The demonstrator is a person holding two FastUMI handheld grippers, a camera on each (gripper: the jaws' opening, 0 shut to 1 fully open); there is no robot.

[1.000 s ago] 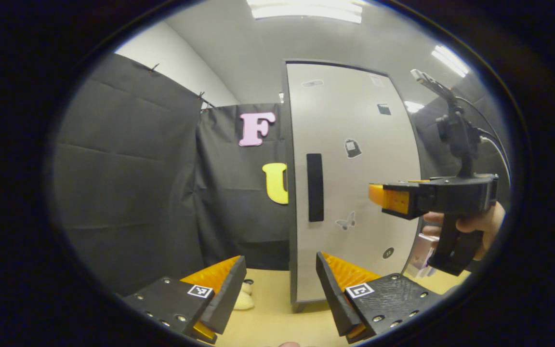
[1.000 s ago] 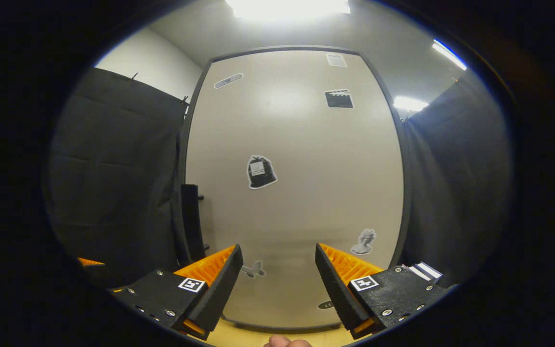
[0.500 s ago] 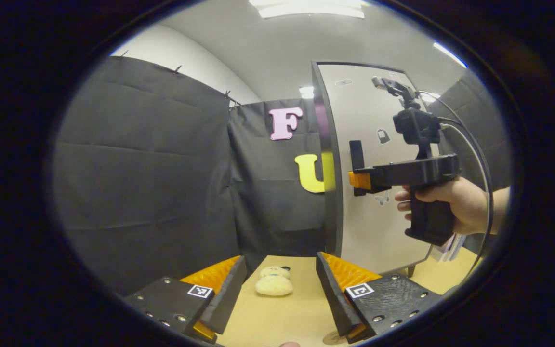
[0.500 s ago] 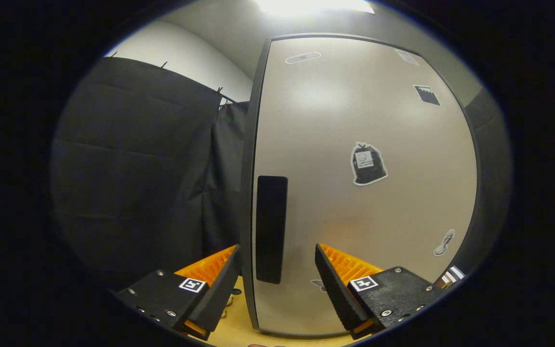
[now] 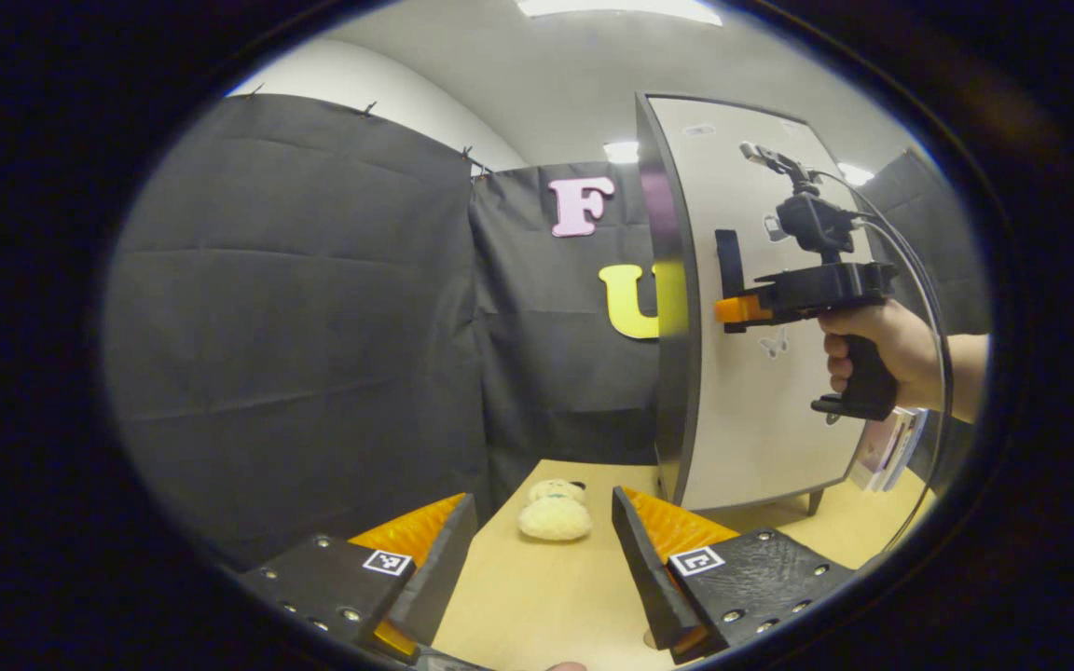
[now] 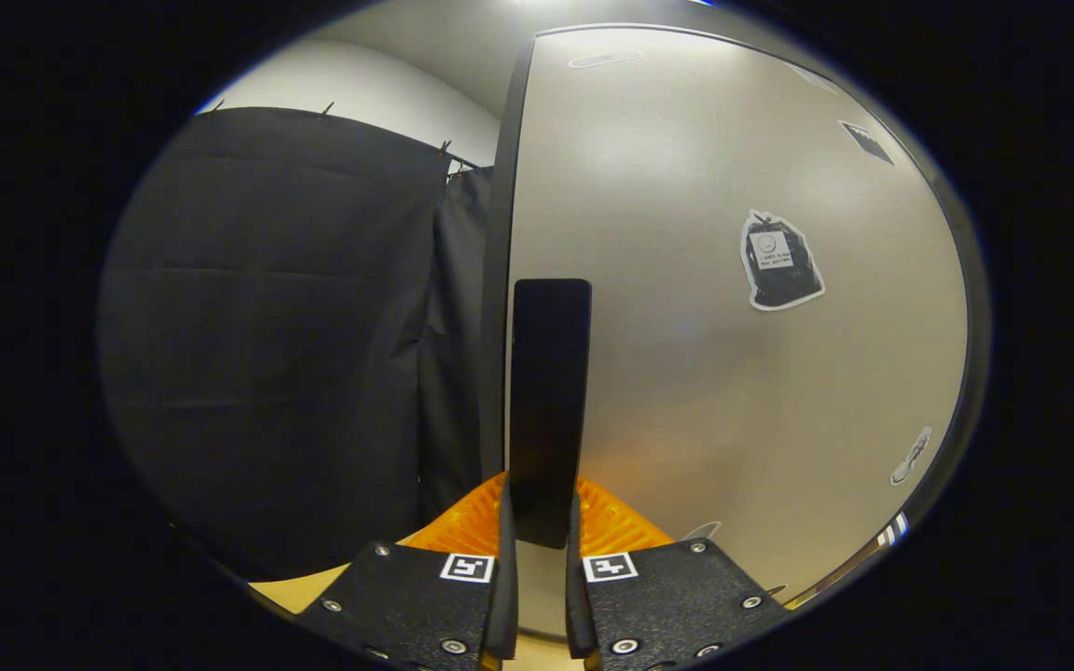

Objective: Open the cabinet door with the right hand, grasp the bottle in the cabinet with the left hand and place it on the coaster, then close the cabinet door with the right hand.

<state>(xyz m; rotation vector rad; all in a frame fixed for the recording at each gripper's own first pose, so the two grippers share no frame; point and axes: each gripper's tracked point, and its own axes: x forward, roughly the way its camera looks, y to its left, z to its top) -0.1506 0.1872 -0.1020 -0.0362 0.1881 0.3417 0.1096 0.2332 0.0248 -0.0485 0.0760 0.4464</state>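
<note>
The right gripper (image 6: 537,559) is clamped on the cabinet door (image 6: 686,326) handle (image 6: 548,401), held between its fingers. The left gripper (image 5: 542,559) is held wide open and empty, with the door ahead to its right.

A: Where is the left gripper view looking from?
B: Low over the counter (image 5: 537,596), farther back, facing the cabinet door (image 5: 761,373).
A: And the right gripper view?
B: Sitting close against that same cabinet door (image 6: 705,308).

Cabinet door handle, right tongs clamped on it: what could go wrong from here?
1. The right tongs pinch only the lower end of the black vertical handle; they could slip off when pulling.
2. The pale grey cabinet door may swing toward the cream plush toy on the wooden table.
</note>
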